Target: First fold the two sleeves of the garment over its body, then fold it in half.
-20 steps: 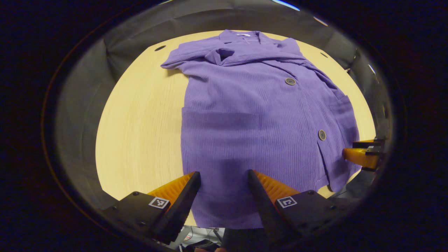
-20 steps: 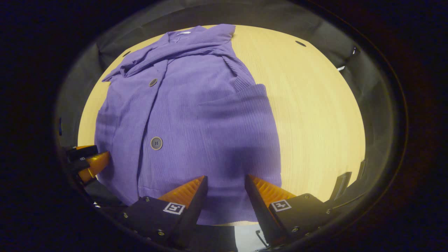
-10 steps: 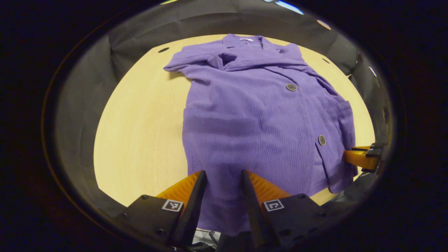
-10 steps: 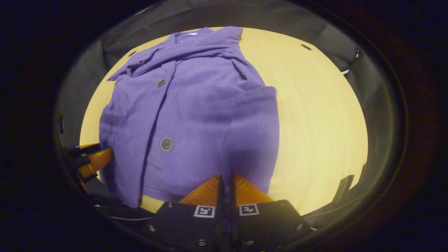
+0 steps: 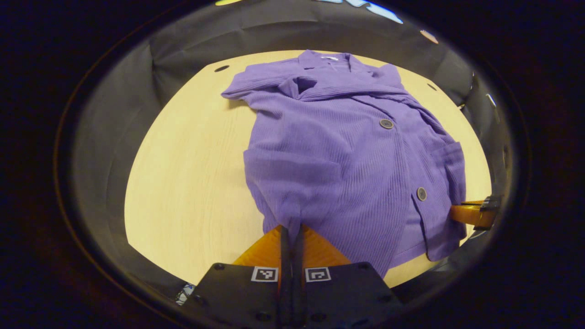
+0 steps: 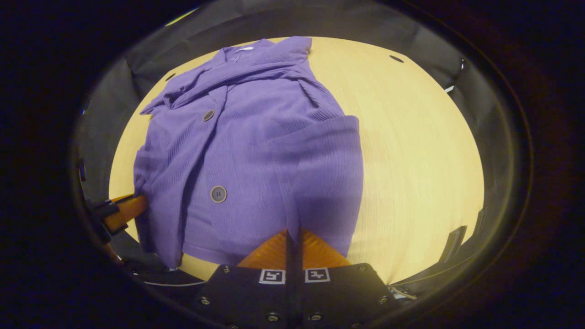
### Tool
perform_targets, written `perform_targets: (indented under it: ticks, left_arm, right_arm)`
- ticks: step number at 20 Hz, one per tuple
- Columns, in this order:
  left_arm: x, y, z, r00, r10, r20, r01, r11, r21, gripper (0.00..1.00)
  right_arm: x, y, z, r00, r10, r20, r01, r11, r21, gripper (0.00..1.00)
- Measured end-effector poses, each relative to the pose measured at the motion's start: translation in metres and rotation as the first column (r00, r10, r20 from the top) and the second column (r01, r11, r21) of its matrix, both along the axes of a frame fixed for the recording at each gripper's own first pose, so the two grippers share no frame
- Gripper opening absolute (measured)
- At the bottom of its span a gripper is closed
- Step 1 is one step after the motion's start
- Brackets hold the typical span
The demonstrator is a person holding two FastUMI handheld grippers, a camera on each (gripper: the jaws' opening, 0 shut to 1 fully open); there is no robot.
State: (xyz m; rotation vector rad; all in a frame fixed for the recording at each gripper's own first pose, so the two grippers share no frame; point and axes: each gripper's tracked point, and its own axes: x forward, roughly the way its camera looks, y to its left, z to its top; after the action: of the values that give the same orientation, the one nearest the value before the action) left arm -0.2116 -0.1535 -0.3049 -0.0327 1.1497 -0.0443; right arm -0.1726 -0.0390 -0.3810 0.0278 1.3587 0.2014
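Purple ribbed jacket [image 5: 347, 151] lay on the wooden table [image 5: 183, 173], sleeves folded across its body.

Left gripper [image 5: 291, 228] and right gripper [image 6: 293, 232] each pinched the near hem, fingers clamped on cloth.

Left gripper [image 5: 291, 228] has its jaws closed together on the near hem of the purple garment [image 5: 347, 151], fabric puckered up between them. Garment lies buttoned side up on the light wood worktop [image 5: 192, 173], sleeves folded across the chest near the collar. Right gripper [image 5: 473, 212] sits at the garment's far-right hem corner.
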Motion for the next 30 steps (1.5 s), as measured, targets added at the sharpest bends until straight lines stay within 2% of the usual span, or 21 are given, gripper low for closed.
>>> perform_targets:
  ticks: [3, 8, 14, 24, 30]
  left_arm:
    - [0.011, 0.002, 0.009, 1.0, 0.01, 0.021, -0.01, 1.0, 0.0, 0.07]
    - [0.062, 0.007, 0.031, 0.995, 0.019, 0.101, -0.019, 1.0, -0.001, 0.07]
    - [0.128, 0.002, 0.058, 0.98, 0.0, 0.197, 0.0, 1.0, 0.0, 0.07]
    - [0.218, 0.008, 0.09, 0.958, 0.072, 0.279, -0.062, 0.997, -0.044, 0.07]
    - [0.286, 0.008, 0.1, 0.939, 0.103, 0.327, -0.086, 0.994, -0.068, 0.07]
  right_arm:
    - [0.012, 0.008, 0.01, 0.999, -0.016, 0.029, 0.016, 1.0, 0.018, 0.01]
    - [0.048, 0.023, 0.029, 0.995, -0.02, 0.098, 0.015, 0.999, 0.052, 0.01]
    - [0.116, 0.035, 0.043, 0.981, -0.018, 0.191, 0.004, 0.997, 0.072, 0.02]
    - [0.215, 0.038, 0.064, 0.95, -0.046, 0.309, 0.018, 0.996, 0.092, 0.01]
    - [0.291, 0.043, 0.076, 0.916, -0.08, 0.393, 0.042, 0.994, 0.105, 0.01]
